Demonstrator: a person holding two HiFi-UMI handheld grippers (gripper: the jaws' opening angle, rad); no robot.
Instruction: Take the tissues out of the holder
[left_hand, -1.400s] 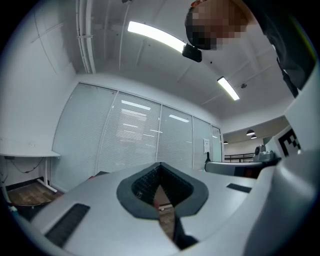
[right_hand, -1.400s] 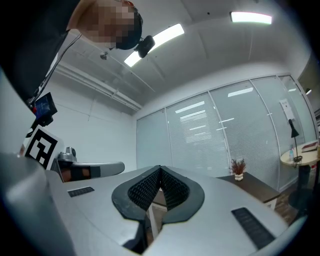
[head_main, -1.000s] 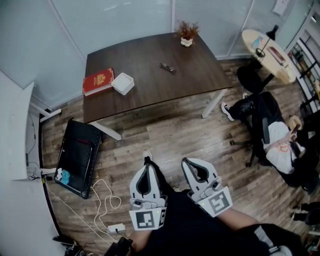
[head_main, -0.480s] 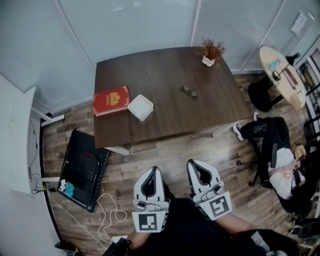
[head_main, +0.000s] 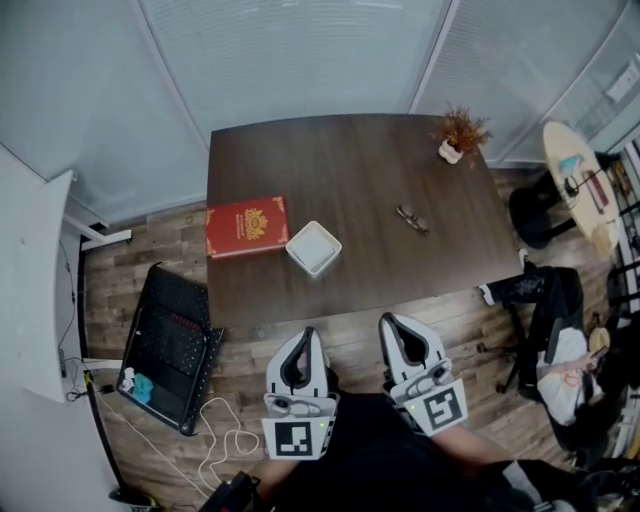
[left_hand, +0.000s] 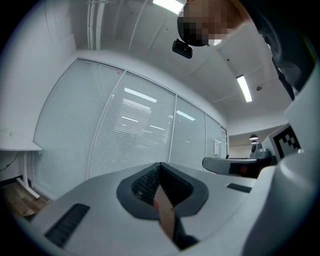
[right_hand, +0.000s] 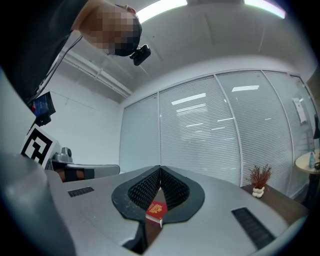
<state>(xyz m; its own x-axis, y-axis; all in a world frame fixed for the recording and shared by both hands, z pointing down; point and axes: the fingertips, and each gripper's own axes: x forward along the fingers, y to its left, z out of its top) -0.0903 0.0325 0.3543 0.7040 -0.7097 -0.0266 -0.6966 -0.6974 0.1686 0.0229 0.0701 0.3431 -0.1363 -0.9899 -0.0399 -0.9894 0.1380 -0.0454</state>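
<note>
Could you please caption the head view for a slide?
Left gripper and right gripper, jaws shut, before a dark table holding a red book, white holder, glasses and plant.

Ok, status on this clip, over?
Left gripper and right gripper both shut, empty, short of the table. White holder untouched, beside red book. Nothing between grippers and holder.

Bright, even light from ceiling strips; their glare streaks the blinds beyond the table; corners bend, darken.
</note>
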